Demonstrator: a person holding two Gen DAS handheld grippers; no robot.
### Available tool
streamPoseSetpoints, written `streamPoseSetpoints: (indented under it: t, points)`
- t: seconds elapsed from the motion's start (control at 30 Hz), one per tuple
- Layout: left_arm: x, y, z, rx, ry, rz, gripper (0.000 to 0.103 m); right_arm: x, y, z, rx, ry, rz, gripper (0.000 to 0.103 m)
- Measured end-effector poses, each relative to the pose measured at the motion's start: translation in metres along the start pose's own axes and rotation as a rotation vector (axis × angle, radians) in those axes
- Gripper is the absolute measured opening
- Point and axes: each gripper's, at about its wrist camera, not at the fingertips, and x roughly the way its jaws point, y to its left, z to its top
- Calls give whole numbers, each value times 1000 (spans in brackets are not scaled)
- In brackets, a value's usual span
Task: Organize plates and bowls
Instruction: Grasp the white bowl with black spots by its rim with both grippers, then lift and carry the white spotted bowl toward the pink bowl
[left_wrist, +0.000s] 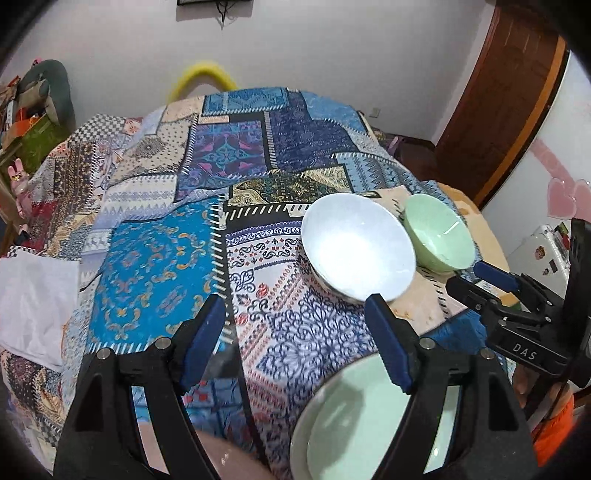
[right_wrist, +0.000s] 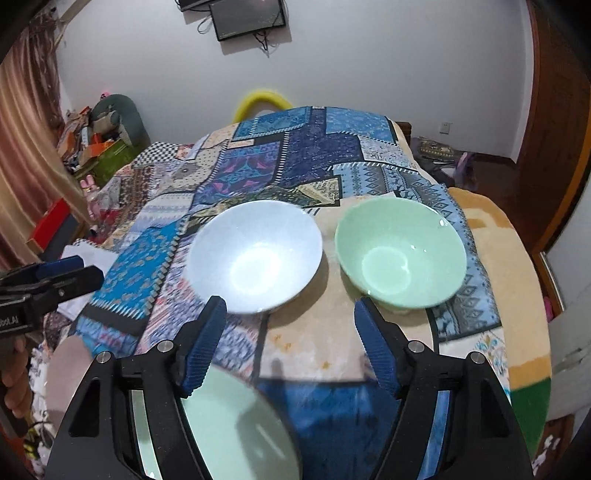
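1. Work surface: a table (right_wrist: 491, 229) covered with a patchwork cloth (left_wrist: 236, 155) in blue, white and black patterns. A beige and orange blanket (right_wrist: 517, 295) shows past the cloth's right edge.

2. White bowl (right_wrist: 255, 256): stands upright on the cloth, empty, near the middle of the right wrist view.

3. Green bowl (right_wrist: 400, 253): stands upright just beside the white bowl, on its right, also empty. In the left wrist view the 2 rims look very close; whether they touch cannot be told.

4. Plates (left_wrist: 354, 424): pale green, at the near edge of the table, below the grippers. The left wrist view shows 2 rims, 1 inside the other (a stack). The right wrist view shows 1 plate face, blurred.

5. Left gripper (left_wrist: 295, 332): jaws stand wide apart, nothing between the blue pads. Its right finger overlaps the plates in the picture; contact cannot be confirmed.

6. Right gripper (right_wrist: 288, 336): jaws stand wide apart and hold nothing. Its tips lie just short of the 2 bowls, with bare cloth between them.

7. Each gripper shows at the edge of the other's view, pointing toward the bowls.

8. Surroundings: a white cloth (left_wrist: 33, 299) lies at the table's left edge; a screen (right_wrist: 247, 18) hangs on the far wall; a brown door (left_wrist: 506, 103) stands at the right.
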Motion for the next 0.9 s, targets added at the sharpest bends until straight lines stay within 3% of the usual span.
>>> streamPoseSetpoints:
  t: [0.07,0.2,0.37,0.6,0.67,0.8,0.9]
  points:
    - [13,0,5,4,16,6,77,13,-4,4,13,18,15,66]
    - [36,3,11,3,39,12,77,34,-9,8,35,49,36,48]
    - [58,8,17,1,55,18,77,59,-15,9,77,103,82,34]
    - [84,5,23,25,81,22,77,78,-15,11,79,148,85,31]
    - [91,3,25,34,84,30,74,84,-15,11,82,165,89,24]
    - [102,2,27,41,96,40,65,87,-12,12,55,170,76,23]
    - [111,2,27,34,116,31,53,88,-12,12,38,174,89,21]
